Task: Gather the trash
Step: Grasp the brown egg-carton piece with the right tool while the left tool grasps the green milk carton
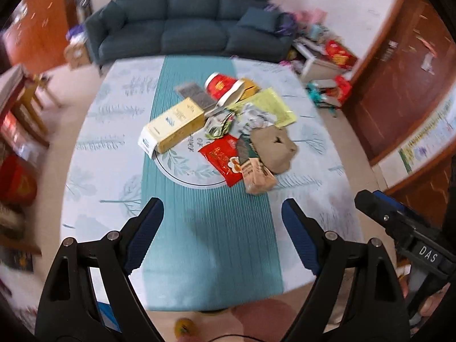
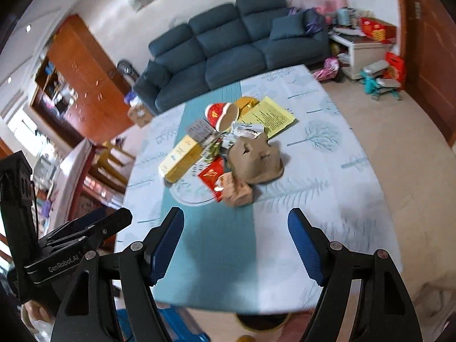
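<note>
Presently on the worktop (image 1: 94, 154), a round top under a pale tree-print cloth with a teal runner (image 1: 211, 228) down its middle:

- Trash pile (image 1: 225, 125): heaped at the centre of the worktop, at about twelve o'clock from both grippers and well apart from them.
- Yellow carton (image 1: 173, 125): long, lying on its side at the pile's nine o'clock edge.
- Red-and-white cup (image 1: 221, 87): tipped on its side at the far end, roughly twelve o'clock in the pile.
- Yellow sheet (image 1: 273, 105): flat, at the pile's two o'clock.
- Crumpled brown paper bag (image 1: 273, 148): at the pile's four o'clock, overlapping the wrappers beside it.
- Red packet (image 1: 225, 156): at six o'clock, touching a small tan carton (image 1: 258, 178) just to its right.
- Silver and green wrappers (image 1: 228, 121): crumpled in the middle of the heap.

Left gripper (image 1: 222, 206): jaws wide apart, nothing between them, over the near part of the runner.

Right gripper (image 2: 235, 216): jaws wide apart, empty, likewise over the near side of the worktop; it also shows at the left wrist view's four o'clock edge.

Surroundings: a dark blue sofa (image 1: 193, 20) beyond the worktop at twelve o'clock; wooden cabinets (image 2: 82, 77) at ten o'clock in the right wrist view. Both views are somewhat blurred.
</note>
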Demonstrator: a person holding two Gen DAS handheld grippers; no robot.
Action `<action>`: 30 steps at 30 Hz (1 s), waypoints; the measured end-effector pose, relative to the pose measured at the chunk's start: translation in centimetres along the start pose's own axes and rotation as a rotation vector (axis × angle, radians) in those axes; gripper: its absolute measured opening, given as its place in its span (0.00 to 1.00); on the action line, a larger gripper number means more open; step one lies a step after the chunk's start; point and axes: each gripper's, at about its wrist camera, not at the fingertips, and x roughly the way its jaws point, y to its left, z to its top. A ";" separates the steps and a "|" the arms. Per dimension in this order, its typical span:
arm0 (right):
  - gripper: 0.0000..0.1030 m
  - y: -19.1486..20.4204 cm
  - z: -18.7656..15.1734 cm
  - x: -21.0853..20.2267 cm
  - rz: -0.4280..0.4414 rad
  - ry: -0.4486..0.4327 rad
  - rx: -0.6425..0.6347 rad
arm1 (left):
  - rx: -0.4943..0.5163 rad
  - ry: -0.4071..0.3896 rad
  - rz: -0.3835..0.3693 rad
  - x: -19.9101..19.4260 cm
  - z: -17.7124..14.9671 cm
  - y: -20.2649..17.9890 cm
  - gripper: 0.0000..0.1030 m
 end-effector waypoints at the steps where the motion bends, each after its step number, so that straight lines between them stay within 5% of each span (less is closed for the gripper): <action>1: 0.74 -0.9 1.0 1.3 0.007 0.020 -0.011 | -0.035 0.030 0.004 1.5 0.8 -0.2 0.80; 8: 0.74 -5.2 7.5 12.0 0.046 0.186 -0.133 | -0.141 0.137 -0.004 8.5 3.3 -1.8 0.80; 16: 0.74 -5.9 10.1 22.1 0.110 0.306 -0.154 | -0.220 0.216 0.050 13.4 3.7 -2.1 0.80; 17: 0.74 -5.9 10.1 22.8 0.126 0.315 -0.162 | -0.224 0.222 0.055 13.8 3.7 -2.2 0.80; 18: 0.62 -5.8 10.1 23.1 0.139 0.323 -0.176 | -0.225 0.226 0.059 14.0 3.8 -2.3 0.80; 22: 0.61 -6.1 10.3 22.5 0.146 0.279 -0.224 | -0.222 0.236 0.063 15.1 4.4 -3.1 0.80; 30: 0.61 -11.3 11.3 19.8 0.115 0.222 -0.099 | -0.168 0.290 0.075 18.9 5.8 -5.7 0.80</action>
